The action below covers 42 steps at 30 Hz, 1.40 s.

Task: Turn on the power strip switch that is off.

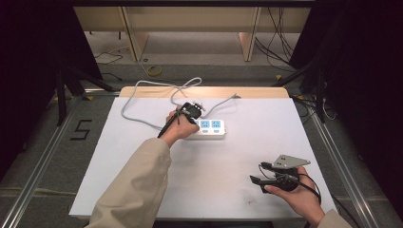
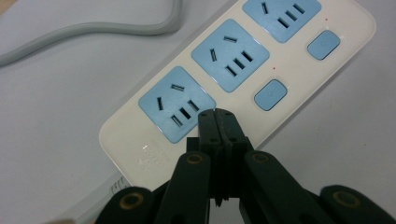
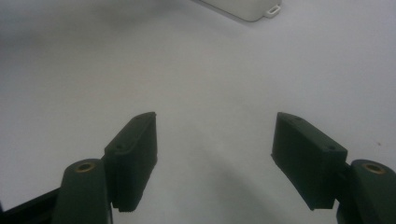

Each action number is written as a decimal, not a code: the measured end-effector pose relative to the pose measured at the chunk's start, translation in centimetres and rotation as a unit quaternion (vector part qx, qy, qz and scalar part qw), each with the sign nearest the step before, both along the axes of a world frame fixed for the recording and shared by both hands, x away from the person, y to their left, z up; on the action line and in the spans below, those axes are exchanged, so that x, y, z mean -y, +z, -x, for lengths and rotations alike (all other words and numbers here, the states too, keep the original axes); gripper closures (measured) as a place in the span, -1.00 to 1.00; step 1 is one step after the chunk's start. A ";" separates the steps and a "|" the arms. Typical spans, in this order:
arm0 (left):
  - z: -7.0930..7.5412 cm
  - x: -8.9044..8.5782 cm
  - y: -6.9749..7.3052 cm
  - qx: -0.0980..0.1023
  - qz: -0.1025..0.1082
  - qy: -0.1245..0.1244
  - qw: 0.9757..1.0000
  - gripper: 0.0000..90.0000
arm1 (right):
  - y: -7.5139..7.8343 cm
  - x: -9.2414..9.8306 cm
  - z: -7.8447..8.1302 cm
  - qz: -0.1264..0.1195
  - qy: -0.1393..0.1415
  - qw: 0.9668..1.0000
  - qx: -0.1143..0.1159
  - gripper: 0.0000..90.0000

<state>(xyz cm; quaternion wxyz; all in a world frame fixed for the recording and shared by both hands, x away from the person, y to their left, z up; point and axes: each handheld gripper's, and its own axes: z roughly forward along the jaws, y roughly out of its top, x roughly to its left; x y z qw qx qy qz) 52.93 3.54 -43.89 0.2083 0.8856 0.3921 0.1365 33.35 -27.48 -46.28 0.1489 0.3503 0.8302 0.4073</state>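
the power strip [image 1: 209, 129] lies near the middle of the white table [image 1: 142, 190], its grey cord [image 1: 142, 85] looping off toward the far edge. the left gripper [image 2: 217, 114] has its jaws pressed together with nothing between them, tips over the strip's end, just beside the nearest blue socket [image 2: 176, 103]. it looks set to press something — likely a switch button [image 2: 270, 94], though that is a guess. to do it well, push straight down and centred so the light strip doesn't slide. the right gripper [image 3: 215, 161] hangs jaws wide apart over bare table near the front right — plenty of open room there, and it could steady the strip.
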 end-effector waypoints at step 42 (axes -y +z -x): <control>0.4 -1.4 1.1 0.026 0.028 0.003 0.999 0.91 | 0.0 0.0 0.1 0.000 -0.001 1.000 0.001 -0.30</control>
